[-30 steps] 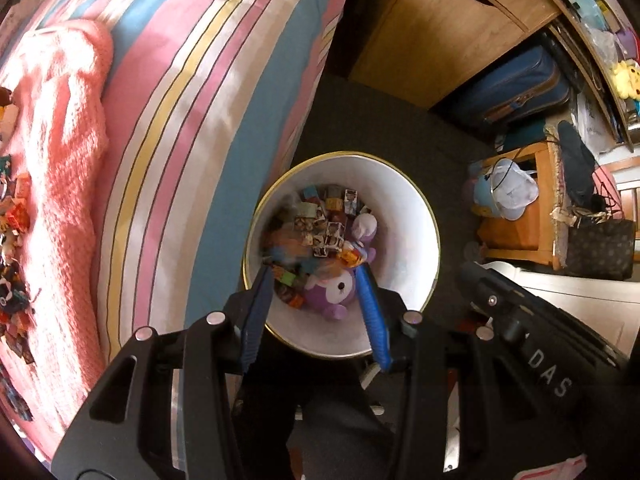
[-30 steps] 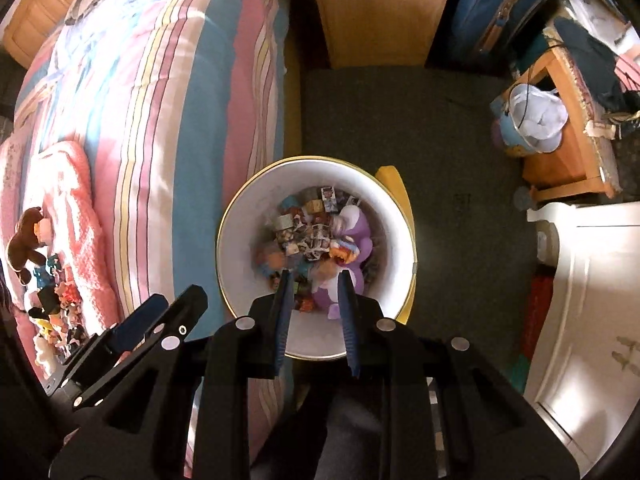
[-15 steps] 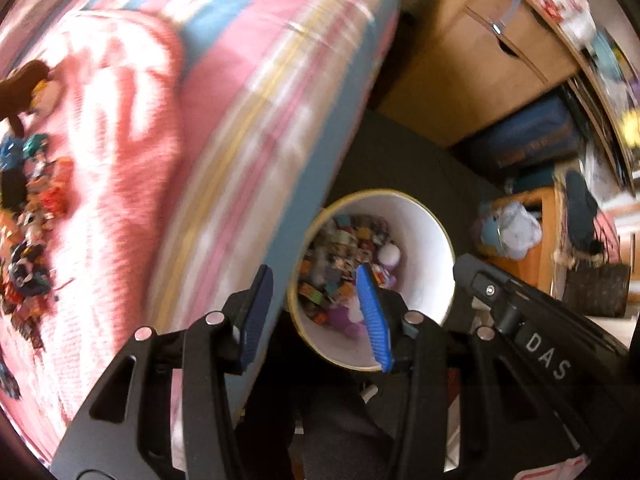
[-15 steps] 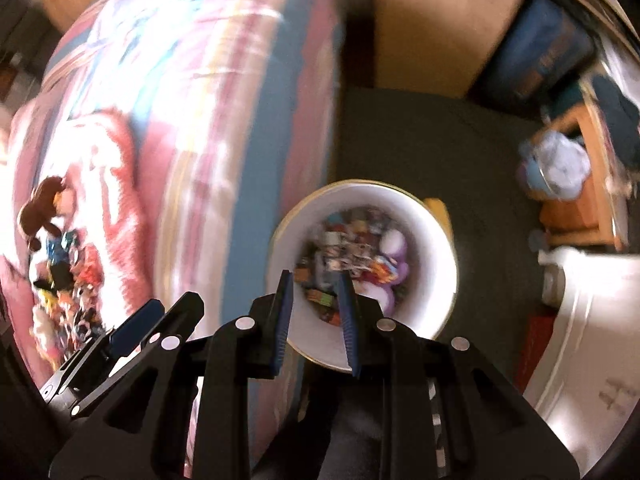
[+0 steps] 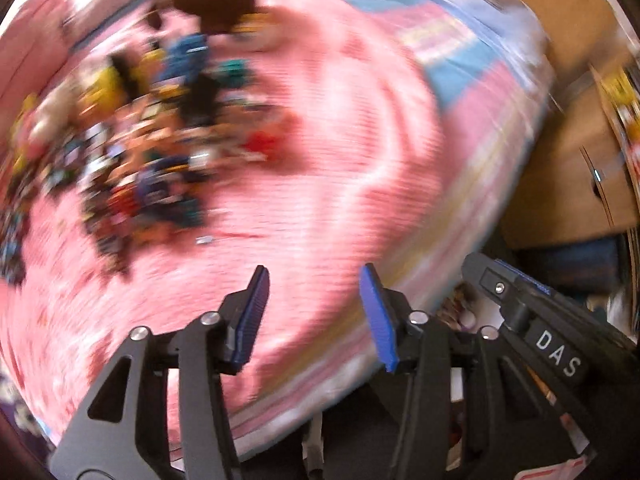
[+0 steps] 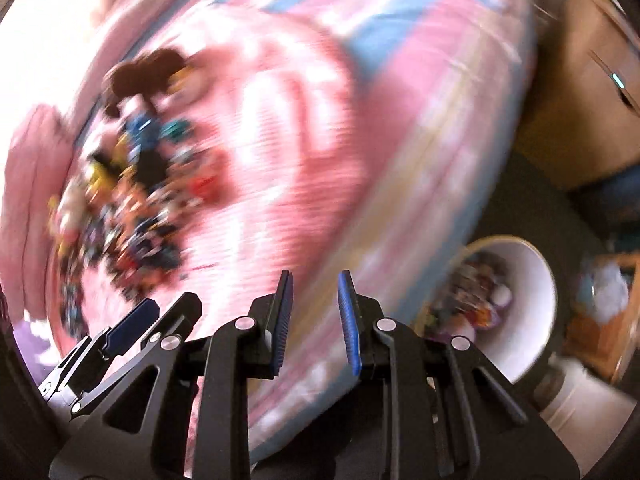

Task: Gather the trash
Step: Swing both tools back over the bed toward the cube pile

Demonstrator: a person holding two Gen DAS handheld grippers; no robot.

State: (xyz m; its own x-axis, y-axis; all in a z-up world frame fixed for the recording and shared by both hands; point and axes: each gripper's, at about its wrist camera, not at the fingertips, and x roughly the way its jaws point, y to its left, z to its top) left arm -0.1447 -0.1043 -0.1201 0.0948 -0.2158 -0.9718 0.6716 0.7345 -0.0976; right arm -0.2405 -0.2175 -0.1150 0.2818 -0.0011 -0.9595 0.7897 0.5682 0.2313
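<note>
the left claw (image 5: 314, 312) hangs wide apart and empty over the pink blanket (image 5: 320, 200), its blue pads (image 5: 252, 316) bare. just right of it the other tool's black body reads "das" in white letters. the right claw (image 6: 314, 320) stands at a narrower gap, also empty, above the same blanket's near edge. right of the blanket, down on the dark floor, sits the white bin (image 6: 520, 304) with colourful scraps inside. farther up the blanket lies the blurred trash pile (image 5: 132, 152), a brown plush toy (image 5: 216, 4) beyond it, then the striped bedcover (image 6: 400, 28).
</note>
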